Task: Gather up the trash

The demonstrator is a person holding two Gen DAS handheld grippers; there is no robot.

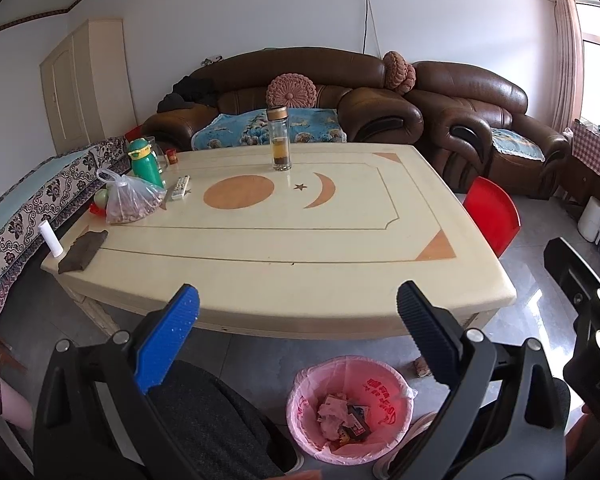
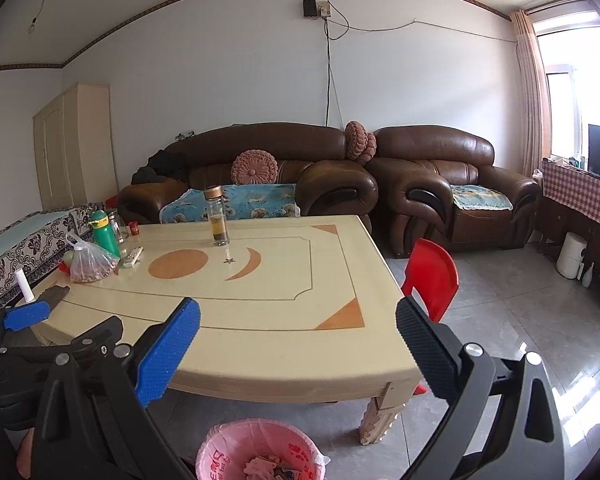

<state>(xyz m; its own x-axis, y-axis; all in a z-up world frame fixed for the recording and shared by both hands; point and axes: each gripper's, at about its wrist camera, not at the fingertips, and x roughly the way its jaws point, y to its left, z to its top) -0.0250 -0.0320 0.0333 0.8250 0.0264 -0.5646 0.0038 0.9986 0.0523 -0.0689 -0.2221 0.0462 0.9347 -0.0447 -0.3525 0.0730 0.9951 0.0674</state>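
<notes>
A round bin lined with a pink bag (image 1: 350, 408) stands on the floor just in front of the table, with crumpled wrappers and paper (image 1: 344, 420) inside; its rim also shows in the right wrist view as the pink bin (image 2: 260, 446). My left gripper (image 1: 298, 312) hangs open above and behind the bin, nothing between its fingers. My right gripper (image 2: 298, 320) is open and empty too, held over the table's near edge. The left gripper's blue pad (image 2: 26, 314) shows at the far left of the right wrist view.
The cream table (image 1: 300, 236) carries a glass tea bottle (image 1: 280, 140), a green flask (image 1: 144, 162), a plastic bag of nuts (image 1: 130, 200), a remote (image 1: 180, 187), a dark cloth (image 1: 82, 250) and a white roll (image 1: 52, 238). A red chair (image 1: 494, 214) stands at the right, brown sofas behind.
</notes>
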